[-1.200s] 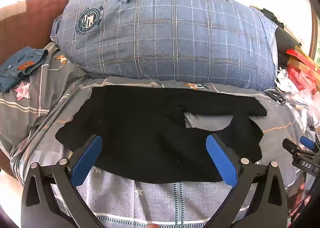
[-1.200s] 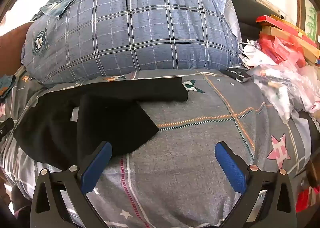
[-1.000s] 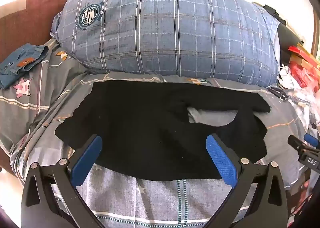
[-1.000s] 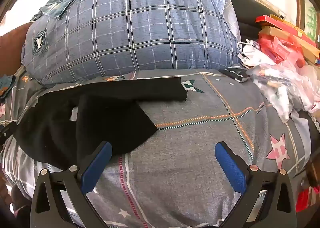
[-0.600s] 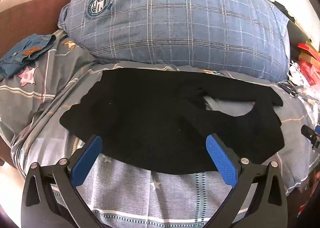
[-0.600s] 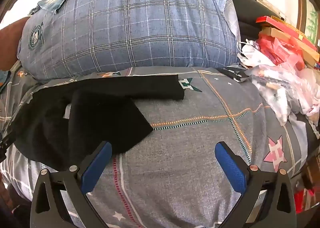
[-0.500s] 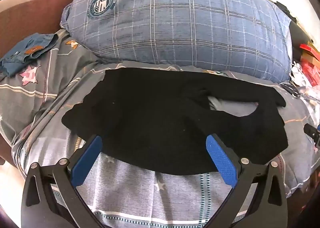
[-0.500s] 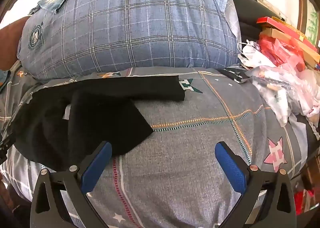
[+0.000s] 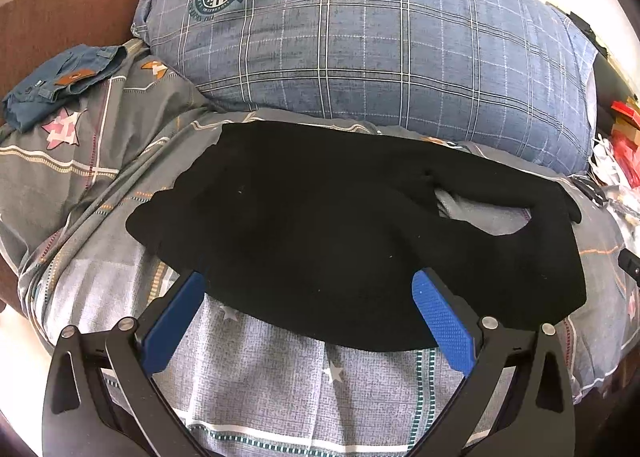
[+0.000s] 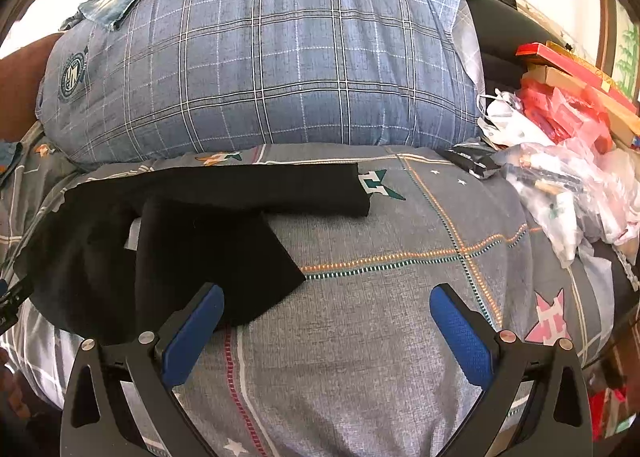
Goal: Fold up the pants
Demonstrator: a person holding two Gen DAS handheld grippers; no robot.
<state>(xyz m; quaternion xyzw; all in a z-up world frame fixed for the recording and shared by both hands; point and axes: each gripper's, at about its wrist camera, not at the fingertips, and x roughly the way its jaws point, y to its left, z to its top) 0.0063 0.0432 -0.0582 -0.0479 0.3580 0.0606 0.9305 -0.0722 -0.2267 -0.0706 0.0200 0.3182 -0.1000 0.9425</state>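
I have both tools over the grey patterned bedspread (image 10: 400,337), and neither one holds anything. The left gripper (image 9: 308,309) has its blue-padded jaws spread wide above the near edge of the black fabric pants (image 9: 340,241); I cannot tell whether the pads touch the cloth. The right gripper (image 10: 326,321) is just as wide apart, its left blue pad (image 10: 192,337) over the lower corner of one trouser leg, its other pad above bare bedspread.

The pants (image 10: 180,233) lie flat on the bed's middle, spread crosswise. From the right wrist view, one leg runs along the far side, just beside the large blue plaid pillow (image 10: 260,65), and the other leg angles toward me, so a small wedge of bedspread shows between them.

A folded piece of blue denim (image 9: 60,85) rests at the bed's far left corner, with more faded denim (image 10: 114,3) draped on top of the pillow. Along the bed's right edge sits a heap of clear and red plastic bags (image 10: 568,161).
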